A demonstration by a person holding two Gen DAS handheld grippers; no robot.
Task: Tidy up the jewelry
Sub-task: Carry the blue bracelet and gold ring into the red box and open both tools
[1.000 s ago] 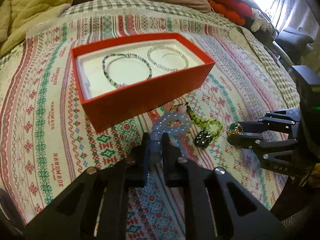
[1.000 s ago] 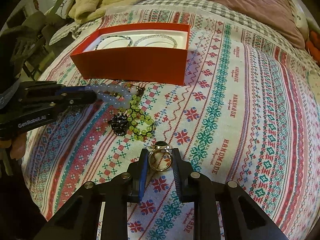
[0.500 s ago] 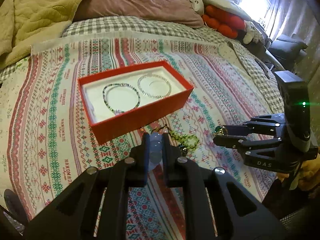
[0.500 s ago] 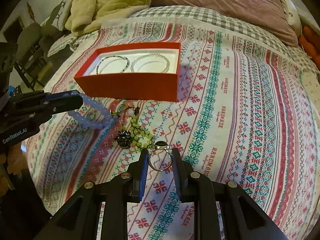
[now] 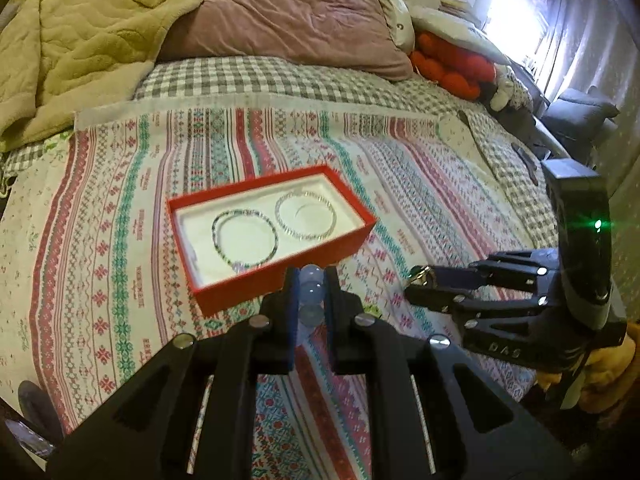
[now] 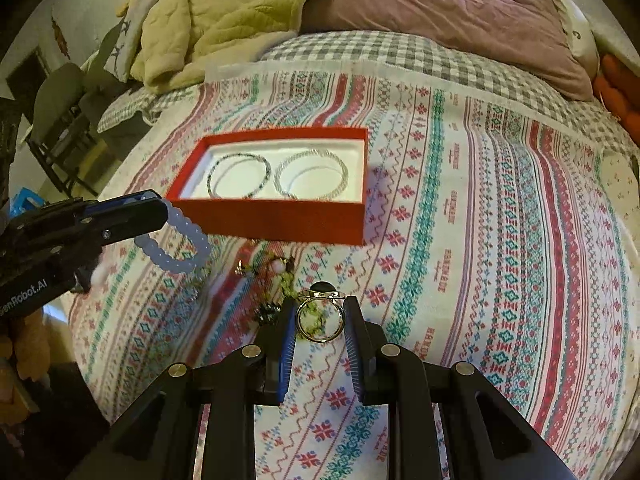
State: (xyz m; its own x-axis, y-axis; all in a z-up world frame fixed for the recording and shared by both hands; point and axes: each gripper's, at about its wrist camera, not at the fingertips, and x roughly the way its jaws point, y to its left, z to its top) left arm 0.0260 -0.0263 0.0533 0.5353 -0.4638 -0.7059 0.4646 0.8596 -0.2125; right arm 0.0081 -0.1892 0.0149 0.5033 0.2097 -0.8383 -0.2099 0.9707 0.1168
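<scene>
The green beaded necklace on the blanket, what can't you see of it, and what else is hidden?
- Green beaded necklace: right wrist view, partly behind the right tool; left wrist view, almost wholly behind the left tool.
- Gold ring with dark stone: left wrist view, too small.
- Pale blue beaded bracelet: only a few beads show there.

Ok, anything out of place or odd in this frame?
Only the green beaded strand with its dark charm, lying in a loose heap on the bedspread in front of the red box. Nothing looks damaged.

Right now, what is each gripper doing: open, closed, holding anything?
Left gripper: closed on the pale blue bead bracelet.
Right gripper: closed on the gold ring.
</scene>
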